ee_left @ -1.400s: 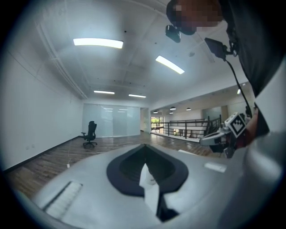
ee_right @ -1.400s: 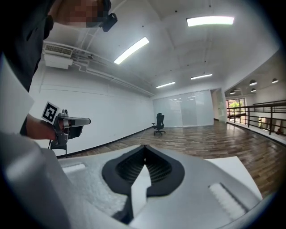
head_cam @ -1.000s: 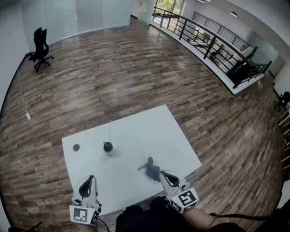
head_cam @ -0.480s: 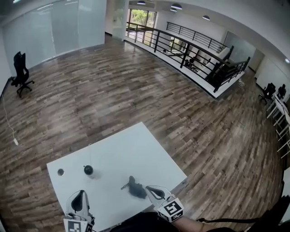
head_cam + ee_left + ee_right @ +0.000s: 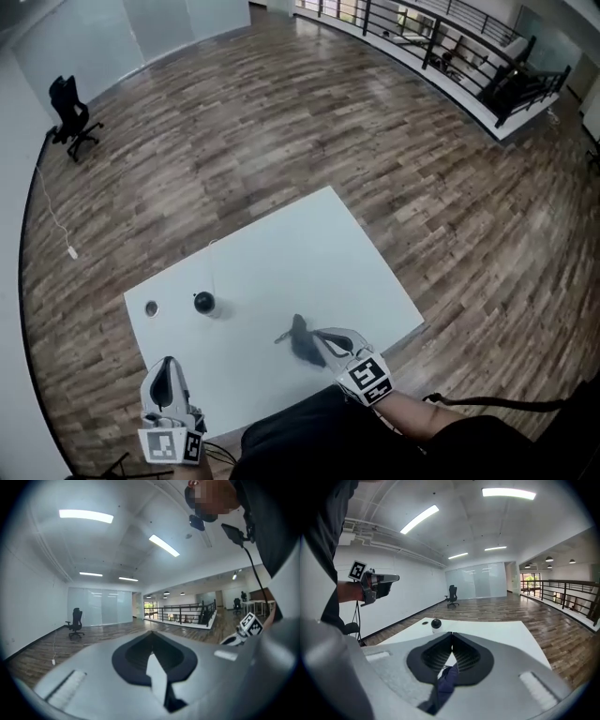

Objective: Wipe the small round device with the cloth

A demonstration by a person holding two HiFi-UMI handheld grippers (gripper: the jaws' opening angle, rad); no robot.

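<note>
The right gripper sits at the lower centre of the head view, its jaws pinched tight on a crumpled dark blue cloth that rests on the white rectangular table. The small round black device stands at the table's left part, well apart from the cloth, with a small grey disc just left of it. The left gripper, at the lower left, hangs off the table's near edge, its jaws together with nothing between them.
</note>
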